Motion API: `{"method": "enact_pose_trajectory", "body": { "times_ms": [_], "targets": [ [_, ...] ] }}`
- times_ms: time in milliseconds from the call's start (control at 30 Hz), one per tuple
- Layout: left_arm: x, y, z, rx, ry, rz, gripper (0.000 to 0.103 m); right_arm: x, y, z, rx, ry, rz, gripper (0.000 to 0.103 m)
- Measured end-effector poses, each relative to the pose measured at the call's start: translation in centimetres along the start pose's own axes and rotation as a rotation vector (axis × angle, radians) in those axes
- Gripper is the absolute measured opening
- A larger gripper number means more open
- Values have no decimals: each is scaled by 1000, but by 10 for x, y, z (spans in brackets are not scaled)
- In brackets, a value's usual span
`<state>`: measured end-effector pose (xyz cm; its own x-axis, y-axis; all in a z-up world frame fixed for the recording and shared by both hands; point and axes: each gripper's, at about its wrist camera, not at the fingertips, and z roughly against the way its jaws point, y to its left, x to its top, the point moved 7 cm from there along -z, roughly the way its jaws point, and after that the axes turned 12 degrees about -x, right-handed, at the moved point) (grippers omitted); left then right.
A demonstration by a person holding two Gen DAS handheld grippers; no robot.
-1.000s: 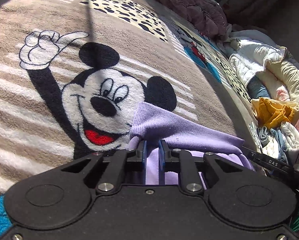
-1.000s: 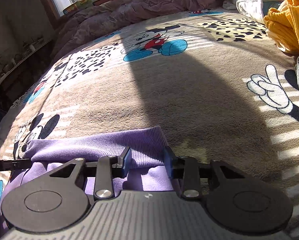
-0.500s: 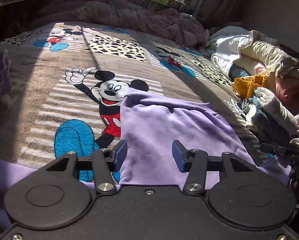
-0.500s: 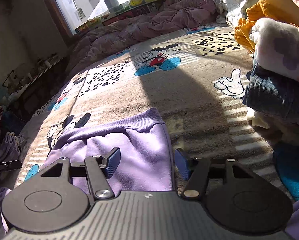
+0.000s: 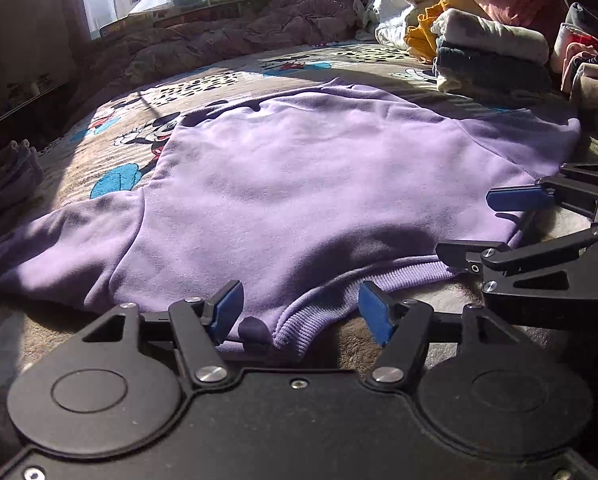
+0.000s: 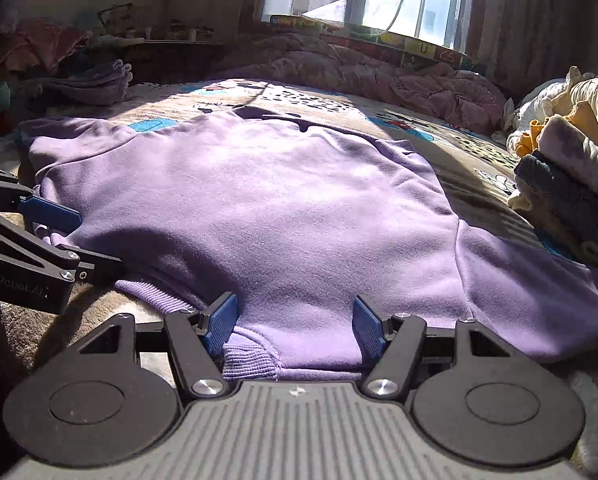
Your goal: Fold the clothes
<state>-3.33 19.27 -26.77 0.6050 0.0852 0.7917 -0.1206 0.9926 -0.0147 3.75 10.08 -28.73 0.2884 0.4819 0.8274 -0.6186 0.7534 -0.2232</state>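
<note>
Sweatshirt (image 5: 319, 184) now spread flat; both tongs opening, hem released.

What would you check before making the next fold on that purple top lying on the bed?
1. Purple sweatshirt spread flat on the blanket: ok.
2. Left gripper let go: ok, jaws opening, hem between them but unpressed.
3. Right gripper let go: ok, jaws opening, pads clear of the cloth.
4. Both sleeves laid out to the sides: ok.
5. Folded pile clear of the sweatshirt: cannot tell, it sits close to one sleeve.
6. Collar end smooth: cannot tell, too far and shadowed.
</note>
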Motion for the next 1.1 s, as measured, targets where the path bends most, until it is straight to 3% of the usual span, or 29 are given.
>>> {"method": "enact_pose_trajectory", "body": {
  "times_ms": [67, 133, 200, 267, 367, 467, 600, 733, 867, 933, 1033, 1100],
  "targets": [
    [-7, -1, -2, 3, 18, 20, 67, 6, -7, 12, 18, -3, -32, 64],
    [-12, -6, -4, -13, 48, 17, 69, 3, -12, 18, 12, -2, -40, 75],
    [-16, -11, -4, -34, 66, 21, 69, -8, -10, 20, 21, 21, -17, 77],
    [-11, -10, 10, -58, 12, 57, 70, -16, -10, 26, 35, 39, -14, 77],
    [-4, 3, 23, -39, -43, 124, 70, -24, -22, 41, 108, 45, -148, 79],
    [14, 33, 33, -29, -103, 250, 70, -34, -47, 38, 148, 100, -366, 81],
    [32, 96, 36, 52, -157, 389, 70, -44, -84, 31, 233, 146, -712, 89],
    [22, 194, 57, 142, -222, 718, 69, -50, -98, 31, 289, 159, -851, 89],
    [-7, 296, 82, 226, -283, 949, 68, -38, -86, 44, 253, 110, -733, 90],
    [-18, 340, 84, 221, -298, 1028, 68, -26, -72, 53, 247, 71, -628, 86],
    [-19, 387, 83, 209, -308, 1053, 68, 7, -32, 63, 281, -13, -405, 79],
    [-13, 406, 79, 214, -285, 1015, 68, 30, 1, 65, 336, -61, -278, 79]
  ]
}}
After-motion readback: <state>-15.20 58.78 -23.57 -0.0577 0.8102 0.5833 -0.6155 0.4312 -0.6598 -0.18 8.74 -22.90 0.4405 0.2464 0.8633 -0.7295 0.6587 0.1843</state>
